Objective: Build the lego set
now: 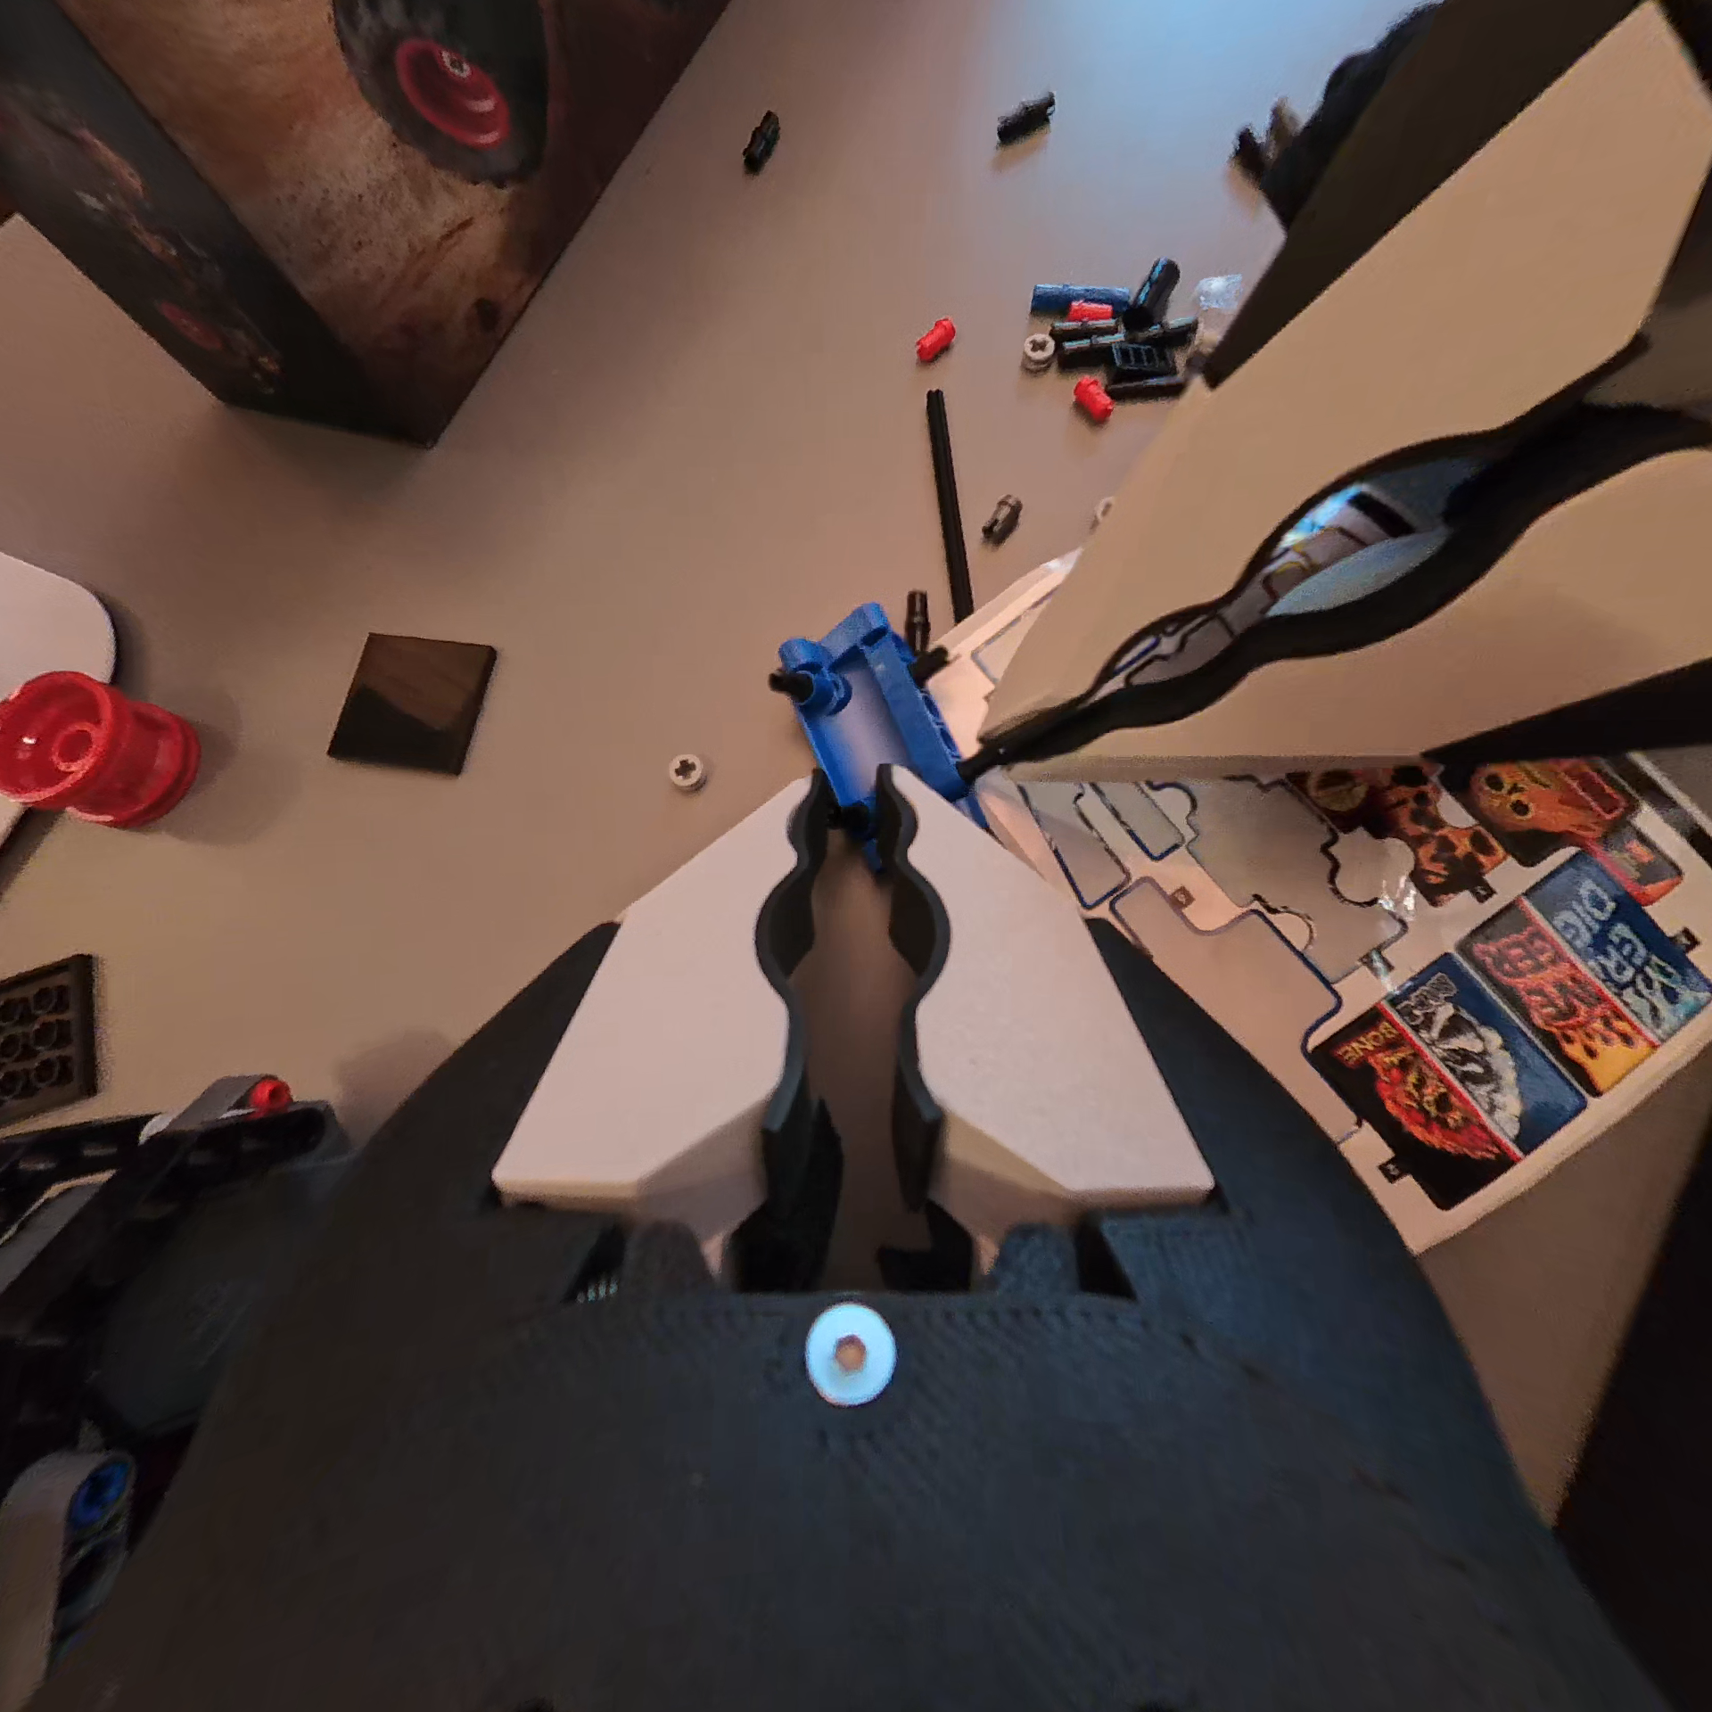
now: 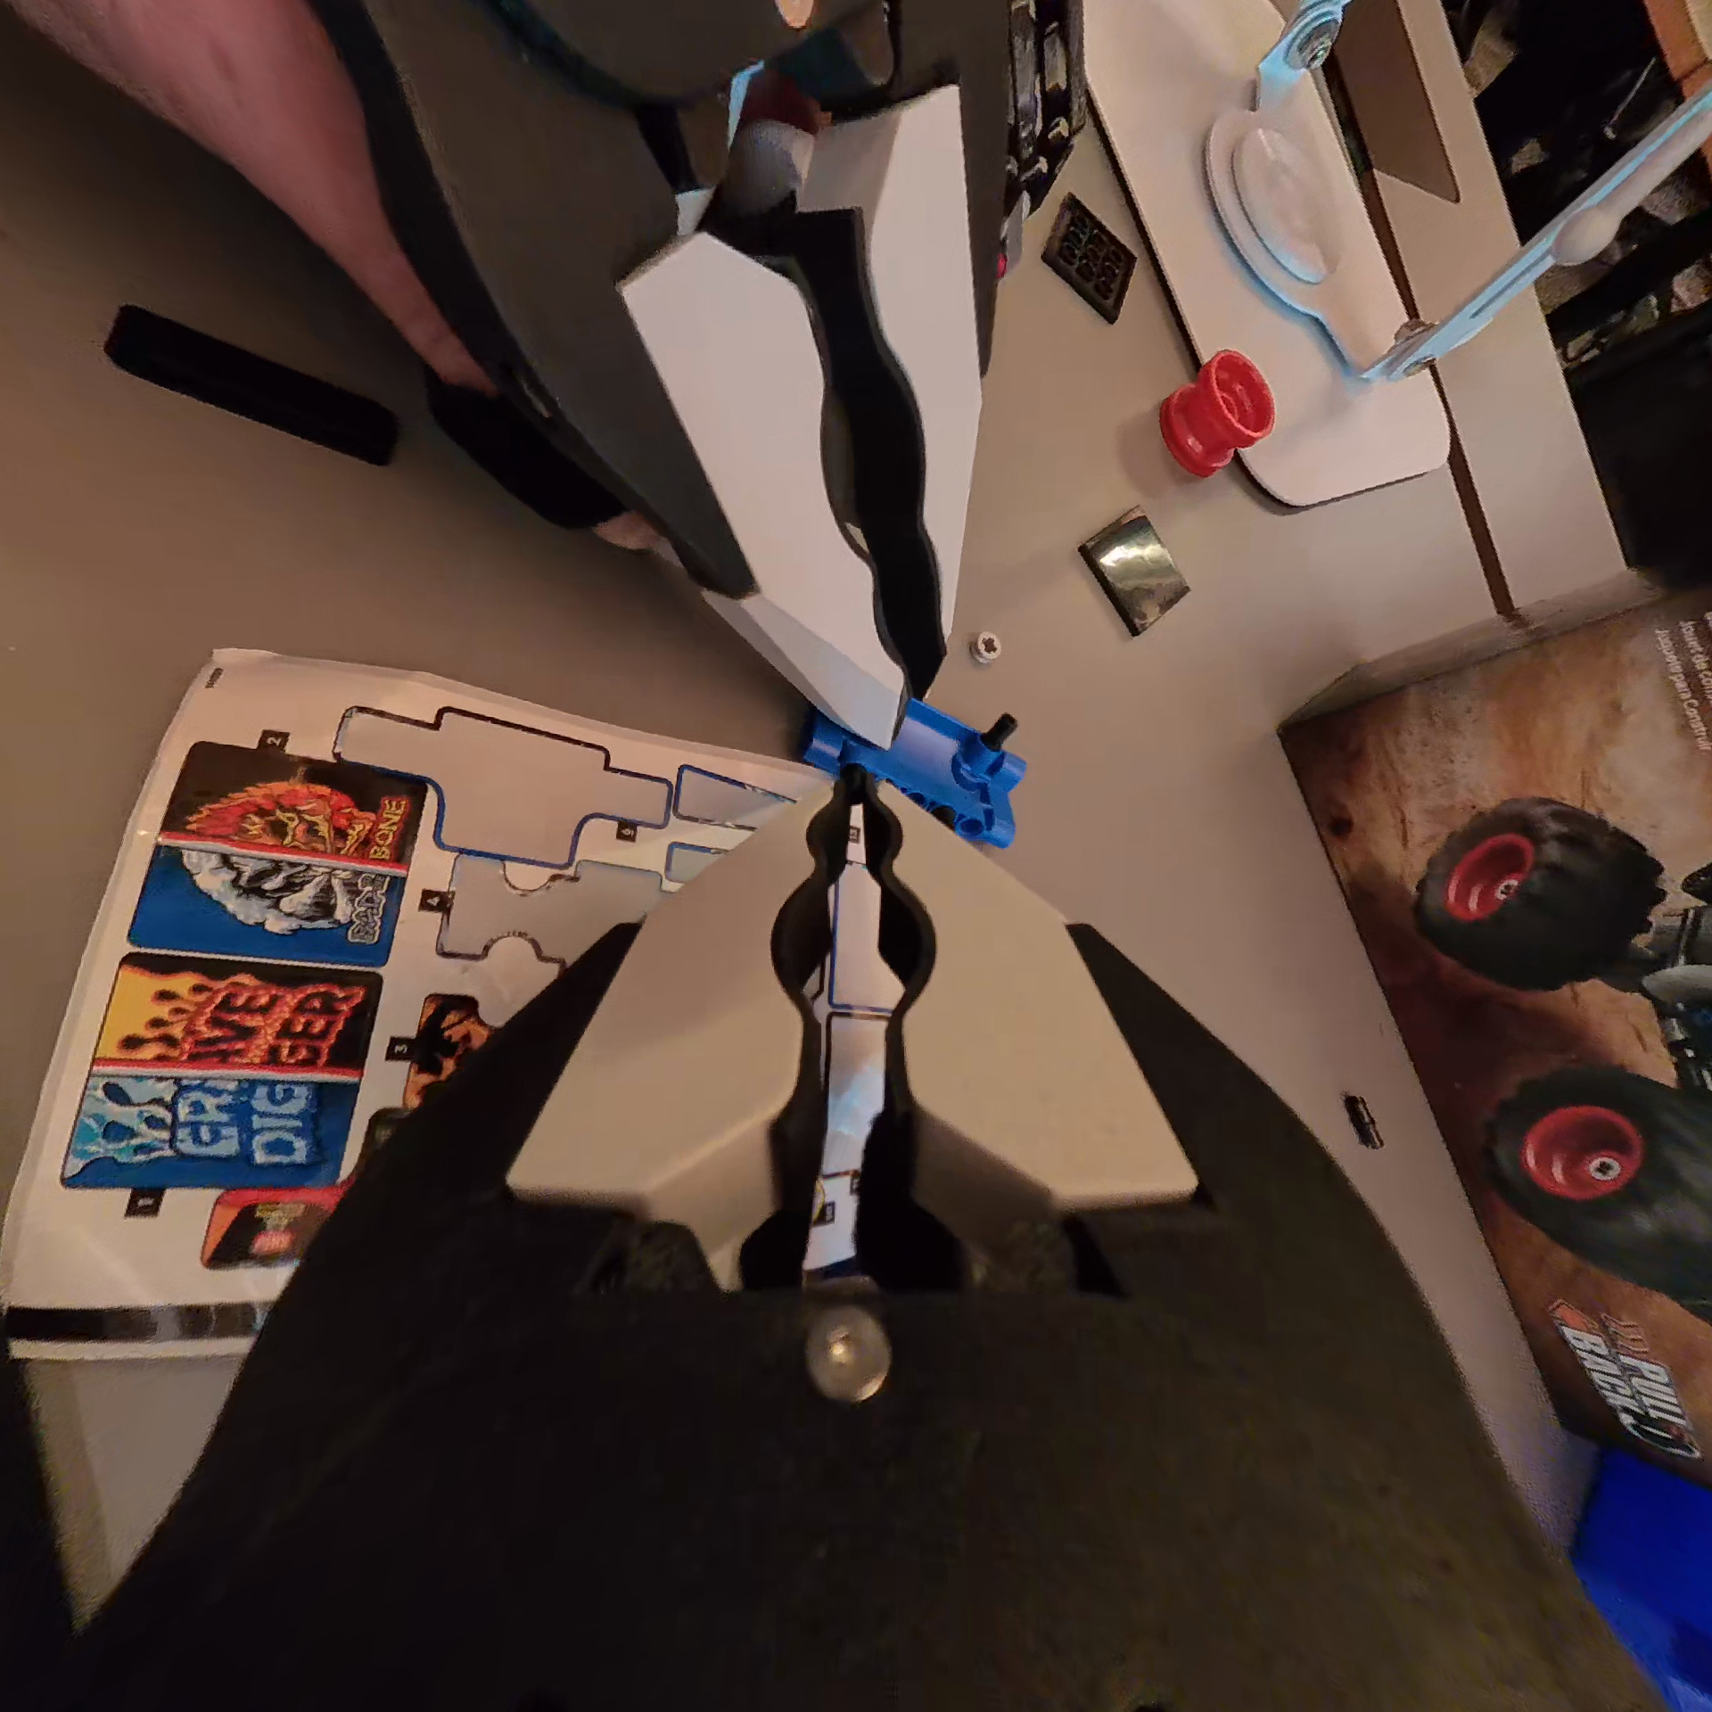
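Fingers of the left gripper (image 1: 850, 797) are pinching the near end of the blue frame (image 1: 866, 690), tips clamped on it with a narrow gap between them. Fingers of the right gripper (image 2: 854, 787) are nearly together, closing on a small black pin (image 2: 852, 776) pressed against the frame's (image 2: 926, 755) side. Both tips are meeting at the frame from different sides, the left one coming in from above in the right wrist view.

Just beyond the left tips, a second black pin (image 1: 792, 684) is sticking out of the frame's far end. A sticker sheet (image 2: 306, 926) is lying under and beside the right fingers, touching the frame. Near the frame, a grey bush (image 1: 687, 771) and a dark tile (image 1: 414, 702) are resting on the table (image 1: 602, 463). Farther off, a red hub (image 1: 93, 749) is sitting at the left, a black axle (image 1: 949, 505) and a pile of small parts (image 1: 1112, 338) ahead, and the box (image 1: 306, 185) beyond.
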Available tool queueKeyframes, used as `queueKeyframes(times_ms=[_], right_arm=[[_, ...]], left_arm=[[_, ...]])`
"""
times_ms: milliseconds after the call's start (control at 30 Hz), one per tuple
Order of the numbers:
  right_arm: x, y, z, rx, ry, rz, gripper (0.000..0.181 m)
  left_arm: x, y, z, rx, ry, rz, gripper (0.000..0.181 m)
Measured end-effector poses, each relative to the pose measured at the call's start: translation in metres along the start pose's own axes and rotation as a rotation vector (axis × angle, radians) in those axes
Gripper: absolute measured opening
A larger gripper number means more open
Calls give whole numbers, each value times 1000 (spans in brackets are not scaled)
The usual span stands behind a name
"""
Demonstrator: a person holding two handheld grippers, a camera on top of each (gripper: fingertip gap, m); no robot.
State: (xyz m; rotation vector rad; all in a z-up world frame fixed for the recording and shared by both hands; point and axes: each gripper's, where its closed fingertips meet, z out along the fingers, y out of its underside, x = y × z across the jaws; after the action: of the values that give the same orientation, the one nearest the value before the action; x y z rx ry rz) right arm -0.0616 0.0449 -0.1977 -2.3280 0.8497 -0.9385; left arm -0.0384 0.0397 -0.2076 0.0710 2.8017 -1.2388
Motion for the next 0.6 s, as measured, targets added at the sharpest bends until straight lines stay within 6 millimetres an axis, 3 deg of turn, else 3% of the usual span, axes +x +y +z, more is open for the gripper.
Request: queueKeyframes(times_ms=[133, 400, 467, 533, 600], right_arm=[[7, -8, -12, 72, -18, 70, 2], [16, -13, -35, 167, -133, 495, 15], [15, -25, -40, 240, -204, 628, 23], [16, -41, -46, 334, -264, 705, 10], [17, -60, -54, 446, -333, 765, 9]], left_arm=[[-9, -13, -12, 68, -52, 6, 3], [-5, -43, -46, 261, -67, -32, 2], [-1, -55, -60, 357, -63, -45, 2], [4, -68, -78, 465, -65, -49, 3], [4, -73, -91, 523, -83, -56, 3]])
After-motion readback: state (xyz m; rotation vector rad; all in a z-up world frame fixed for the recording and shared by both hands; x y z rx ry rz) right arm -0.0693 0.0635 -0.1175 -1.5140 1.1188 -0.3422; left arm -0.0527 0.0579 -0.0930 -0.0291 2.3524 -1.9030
